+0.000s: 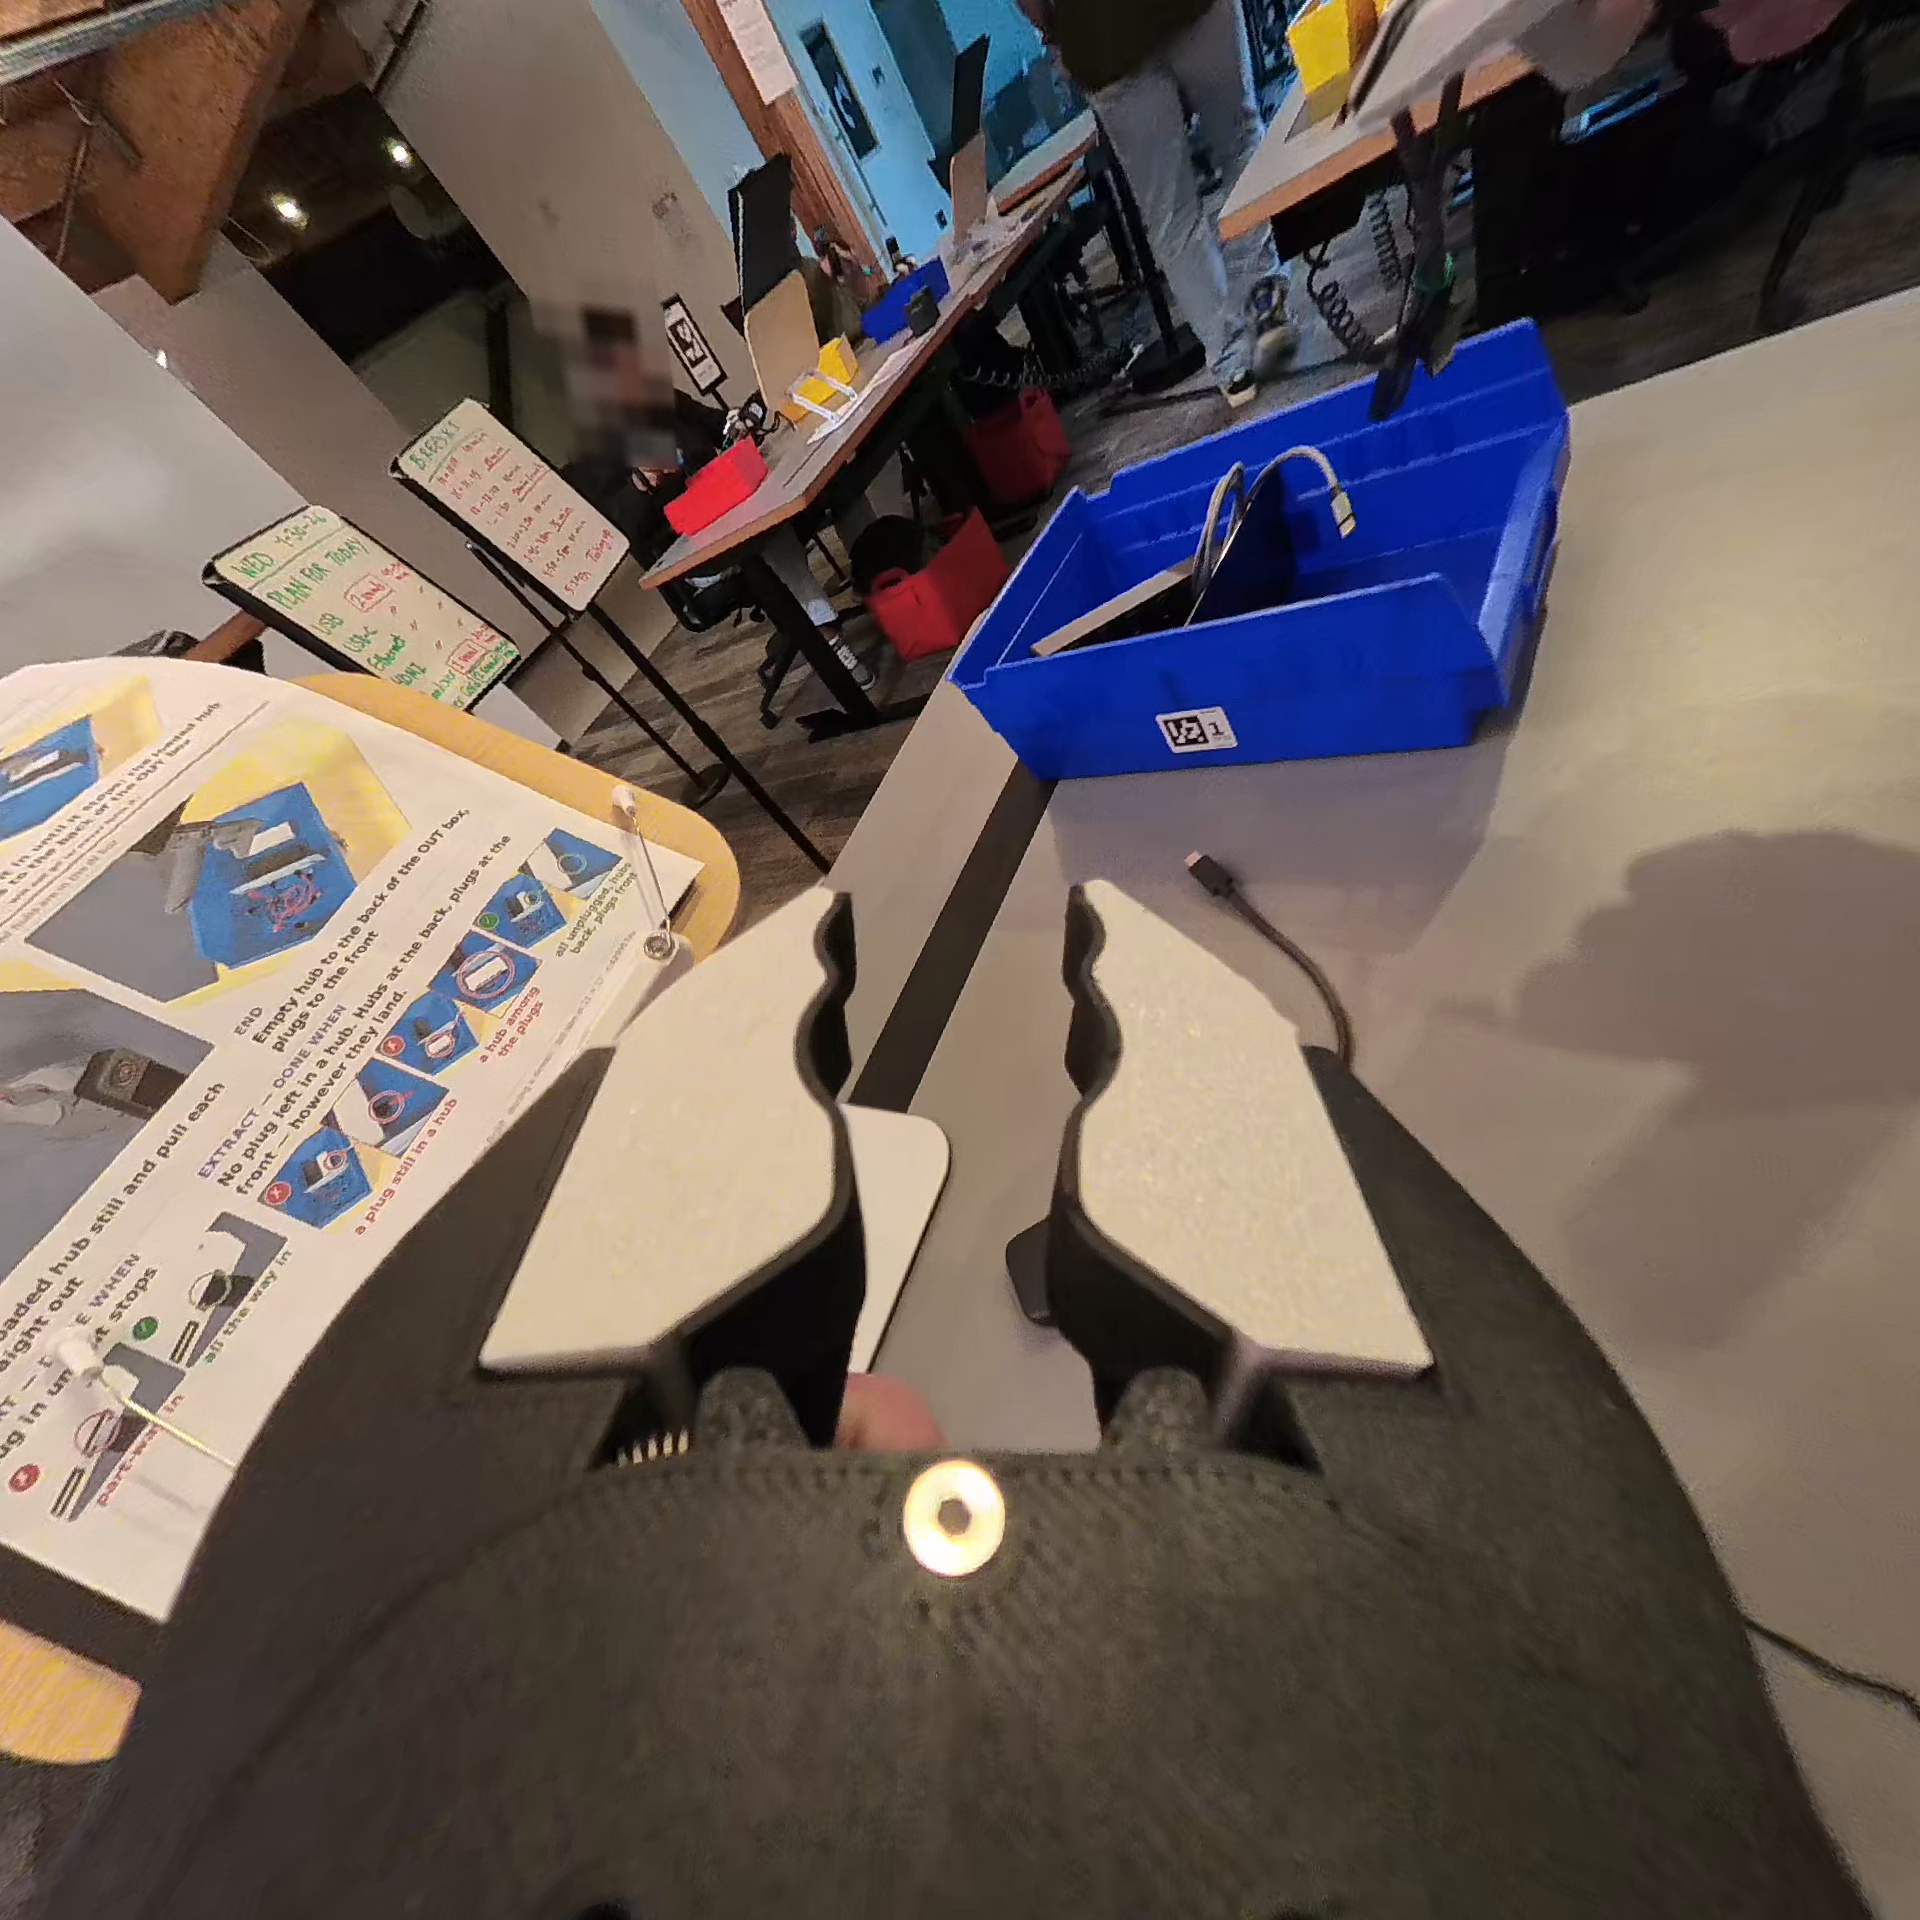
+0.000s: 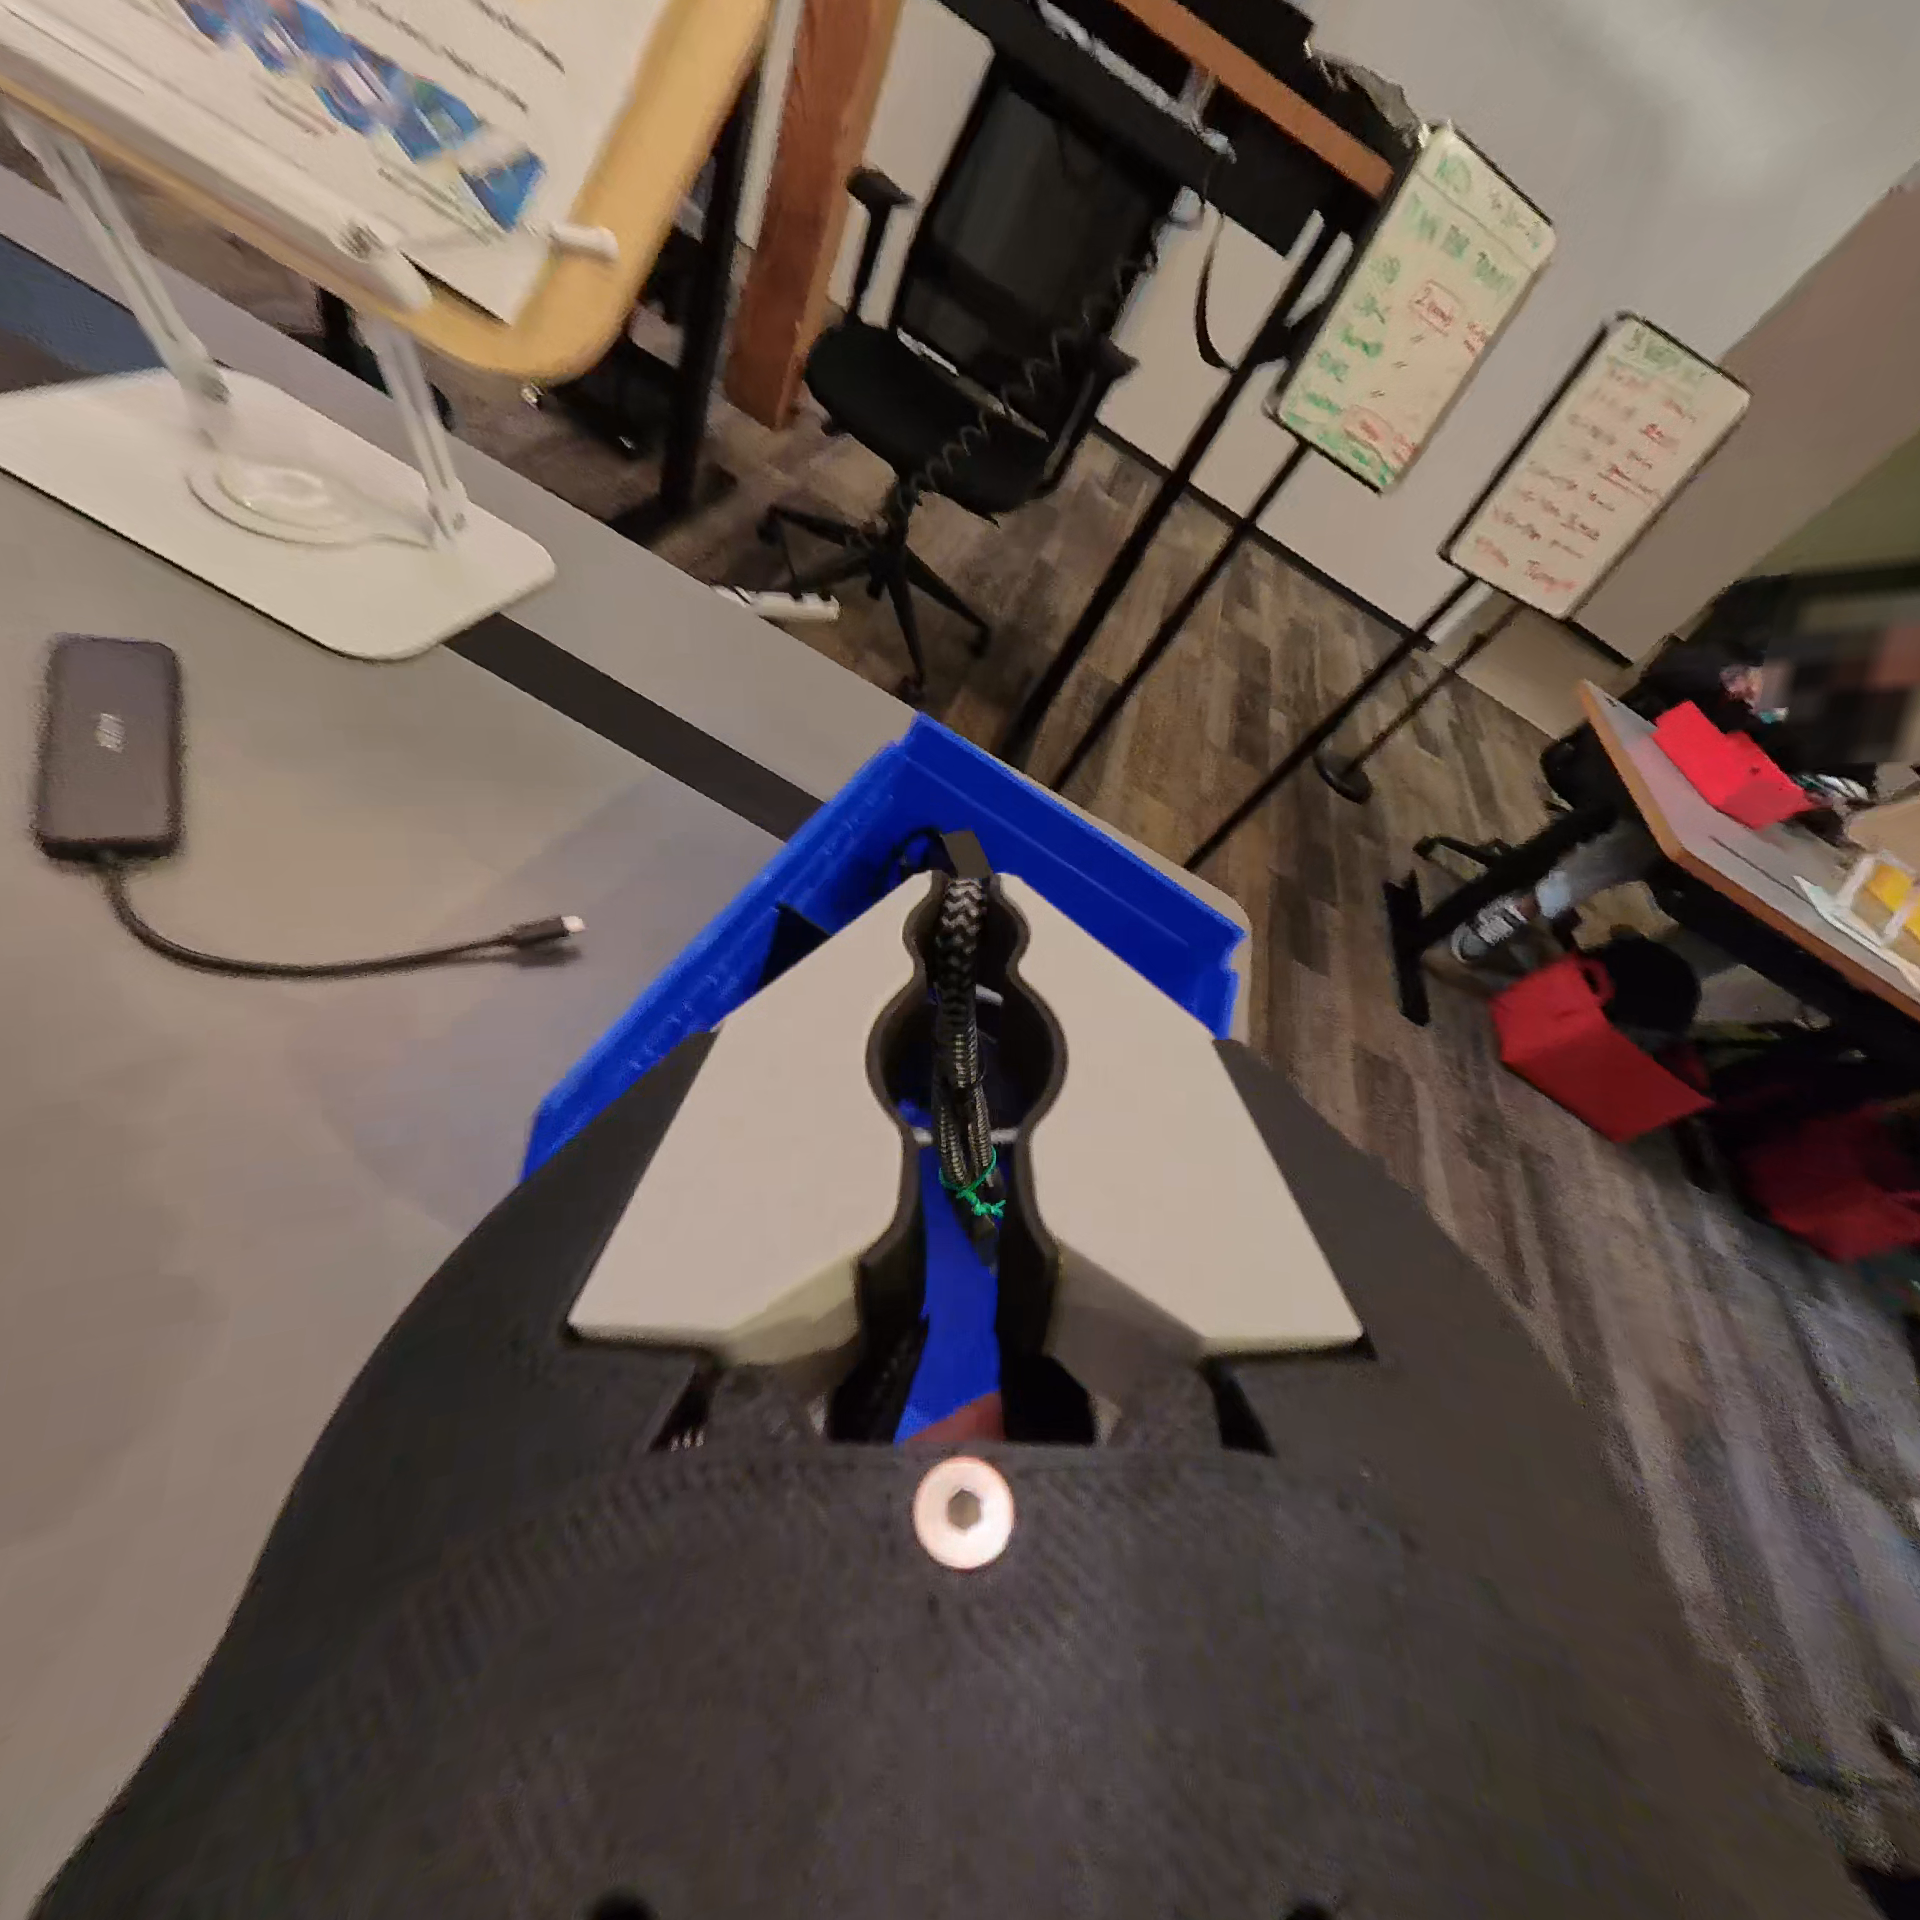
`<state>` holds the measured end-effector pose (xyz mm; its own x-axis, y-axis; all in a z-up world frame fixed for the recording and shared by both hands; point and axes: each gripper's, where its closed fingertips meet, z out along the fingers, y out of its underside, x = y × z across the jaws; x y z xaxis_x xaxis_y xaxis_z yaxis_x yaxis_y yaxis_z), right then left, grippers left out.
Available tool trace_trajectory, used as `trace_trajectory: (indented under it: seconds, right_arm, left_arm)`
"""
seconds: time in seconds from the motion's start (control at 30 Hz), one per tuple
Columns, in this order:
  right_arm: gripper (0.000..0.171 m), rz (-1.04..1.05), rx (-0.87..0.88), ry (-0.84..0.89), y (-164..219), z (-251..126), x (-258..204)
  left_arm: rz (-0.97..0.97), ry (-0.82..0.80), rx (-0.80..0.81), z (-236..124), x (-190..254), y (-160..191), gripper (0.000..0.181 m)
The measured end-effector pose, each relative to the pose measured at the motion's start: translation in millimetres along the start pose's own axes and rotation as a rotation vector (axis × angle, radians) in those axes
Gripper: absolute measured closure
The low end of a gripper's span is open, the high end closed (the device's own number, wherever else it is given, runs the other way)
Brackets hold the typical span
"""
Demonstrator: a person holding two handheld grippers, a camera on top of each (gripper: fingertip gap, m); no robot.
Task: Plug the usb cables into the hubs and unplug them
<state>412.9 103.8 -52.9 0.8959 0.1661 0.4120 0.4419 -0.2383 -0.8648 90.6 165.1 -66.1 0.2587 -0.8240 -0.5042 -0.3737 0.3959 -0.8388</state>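
Resting scene: grey table (image 1: 1558,1143) with a blue bin (image 1: 1299,644) near its far edge
Table: carries the bin, a white stand base (image 2: 312,561) and a dark hub (image 2: 109,748); a dark seam runs across it by the stand
Bin: in the left wrist view it sits ahead and to the right of the left gripper (image 1: 961,914), well apart from it; a grey cable (image 1: 1278,488) arches up out of it, its metal plug hanging down at the right end
Stand: holds a tilted board with an instruction sheet (image 1: 260,1039), to the left of the left gripper
Hub: lies flat on the table in the right wrist view, far left of the right gripper (image 2: 961,883), long axis running toward and away from the camera
Hub lead: short black cable (image 2: 343,961) leaves the hub's near end, curves right, and ends in a small plug pointing right, free on the table
Left gripper: jaws released with a wide gap, nothing between them; they hang above the table's left edge, the hub lead's plug just right of the right finger
Right gripper: jaws clenched on a braided cable (image 2: 956,1039), above the bin's corner
Braided cable: folded bundle tied with a green twist tie, long axis along the fingers, a dark plug poking out past the fingertips and pointing away from the camera
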Motion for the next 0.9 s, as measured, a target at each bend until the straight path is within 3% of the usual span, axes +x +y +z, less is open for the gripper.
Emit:
trace_trajectory:
  seconds: [0.2, 0.37, 0.5, 0.7, 0.83, 0.9]
  right_arm:
    - [0.169, -0.043, 0.083, -0.128, -37, -13, -49]
    - [0.169, 0.173, 0.304, -0.565, -97, -38, -132]
    - [0.169, 0.203, 0.278, -0.886, -113, -40, -195]
    - [0.169, 0.114, 0.086, -1.004, -118, -9, -259]
    - [0.169, 0.072, 0.035, -1.019, -131, 6, -279]
    - [0.169, 0.064, 0.032, -1.027, -137, 10, -285]
  left_arm:
    - [0.066, -0.016, -0.107, 12, -2, 30, 0.139]
    - [0.030, 0.120, -0.070, 27, 27, 36, 0.129]
    - [-0.052, 0.332, 0.086, 25, 73, 7, 0.130]
    - [-0.067, 0.460, 0.110, 29, 116, -3, 0.132]
    - [-0.075, 0.464, 0.124, 35, 128, 0, 0.161]
    - [-0.117, 0.439, 0.141, 38, 120, 0, 0.164]
